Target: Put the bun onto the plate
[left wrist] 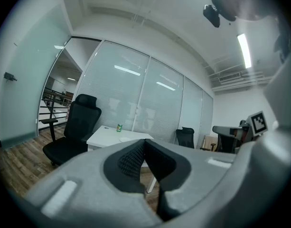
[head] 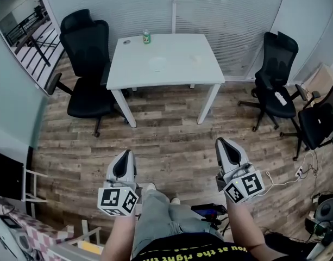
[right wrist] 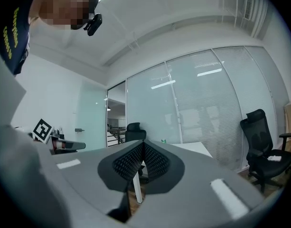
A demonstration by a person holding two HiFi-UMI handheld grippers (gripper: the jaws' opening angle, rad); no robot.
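Observation:
A white table (head: pixel 171 72) stands far ahead across the wooden floor. A pale round plate (head: pixel 157 64) lies near its middle, and a small pale bun (head: pixel 195 58) lies to the plate's right. Both grippers are held low and close to the person's body, well short of the table. The left gripper (head: pixel 124 159) is shut with nothing in it, its pads meeting in the left gripper view (left wrist: pixel 144 144), where the plate (left wrist: pixel 125 139) shows faintly on the table. The right gripper (head: pixel 225 145) is also shut and empty, its pads (right wrist: pixel 143 146) closed.
A green can (head: pixel 146 36) stands at the table's far edge. A black office chair (head: pixel 87 64) sits left of the table; two more chairs (head: pixel 275 80) stand at the right. Glass walls with blinds lie behind. Cables and a power strip (head: pixel 299 172) lie on the floor at right.

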